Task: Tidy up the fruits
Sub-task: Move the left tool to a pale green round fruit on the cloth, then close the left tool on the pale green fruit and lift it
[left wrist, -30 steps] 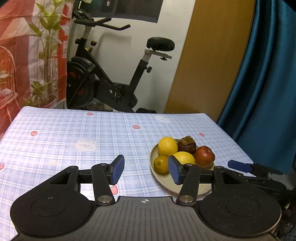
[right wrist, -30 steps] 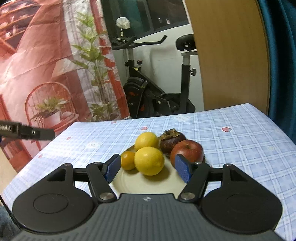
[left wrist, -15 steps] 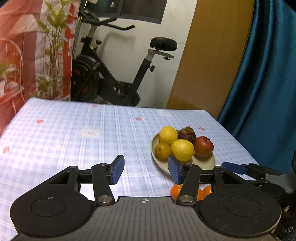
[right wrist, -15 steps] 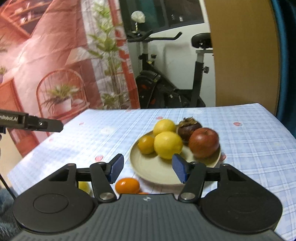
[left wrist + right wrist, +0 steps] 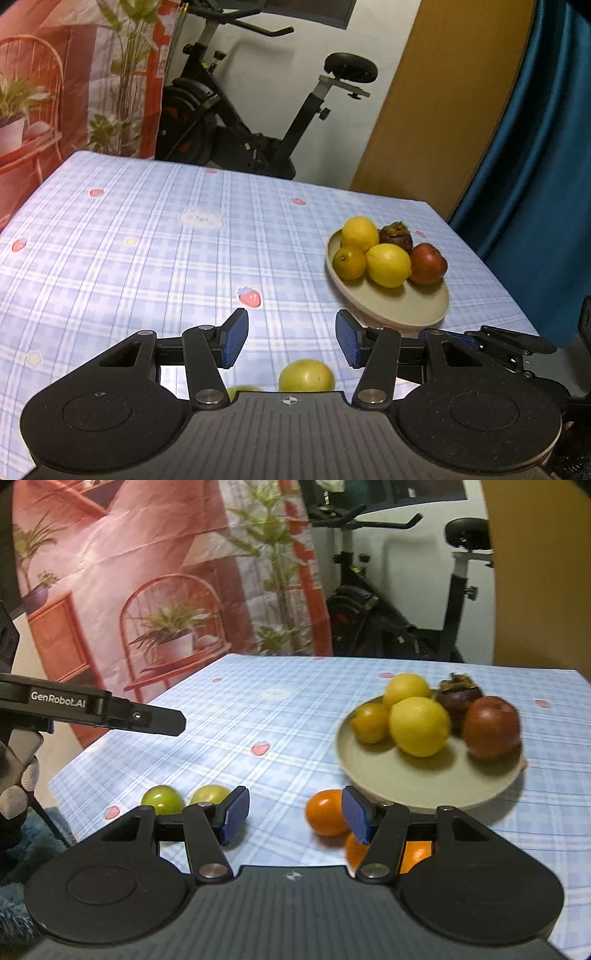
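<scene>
A beige plate (image 5: 406, 306) (image 5: 369, 768) on the right of the table holds two lemons (image 5: 388, 264), a small orange (image 5: 349, 262), a mangosteen (image 5: 397, 236) and a red apple (image 5: 427, 264). Loose on the cloth near the front edge lie two green fruits (image 5: 162, 799) (image 5: 210, 794) and orange tangerines (image 5: 327, 812). My left gripper (image 5: 291, 338) is open and empty above a green fruit (image 5: 306, 376). My right gripper (image 5: 293, 818) is open and empty, its right finger in front of the tangerines.
The table has a blue checked cloth (image 5: 147, 240). An exercise bike (image 5: 240, 122) stands behind it, with a wooden door and blue curtain (image 5: 535, 147) to the right. The left gripper's finger (image 5: 110, 712) shows at the left in the right wrist view.
Both grippers have drawn back and up from the plate. Loose green fruits and tangerines at the front edge have come into view. Both stay open.
</scene>
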Demonstrator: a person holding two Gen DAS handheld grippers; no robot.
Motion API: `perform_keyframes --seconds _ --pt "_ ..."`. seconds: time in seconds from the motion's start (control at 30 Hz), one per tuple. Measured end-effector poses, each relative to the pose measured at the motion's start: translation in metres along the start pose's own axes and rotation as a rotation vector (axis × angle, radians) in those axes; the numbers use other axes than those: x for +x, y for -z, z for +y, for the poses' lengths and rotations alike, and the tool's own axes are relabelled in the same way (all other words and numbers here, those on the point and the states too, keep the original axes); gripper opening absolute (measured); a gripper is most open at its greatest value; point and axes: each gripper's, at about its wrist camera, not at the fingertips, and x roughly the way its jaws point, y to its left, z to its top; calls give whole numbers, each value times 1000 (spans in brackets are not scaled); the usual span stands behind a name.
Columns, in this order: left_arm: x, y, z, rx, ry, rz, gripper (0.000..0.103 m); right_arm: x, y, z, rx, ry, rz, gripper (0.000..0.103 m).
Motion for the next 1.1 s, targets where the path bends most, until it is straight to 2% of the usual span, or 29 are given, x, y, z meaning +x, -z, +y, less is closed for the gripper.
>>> perform_keyframes --seconds 0.2,0.5,0.6,1.1 --pt "6 4 -2 8 9 26 55 24 -1 18 -83 -84 50 56" --pt "15 11 3 -3 17 64 55 54 7 41 -190 -147 112 55" --pt "17 13 4 -8 18 72 54 63 7 44 -202 -150 127 50" --pt "30 18 2 45 40 132 53 74 11 43 -195 -152 127 49"
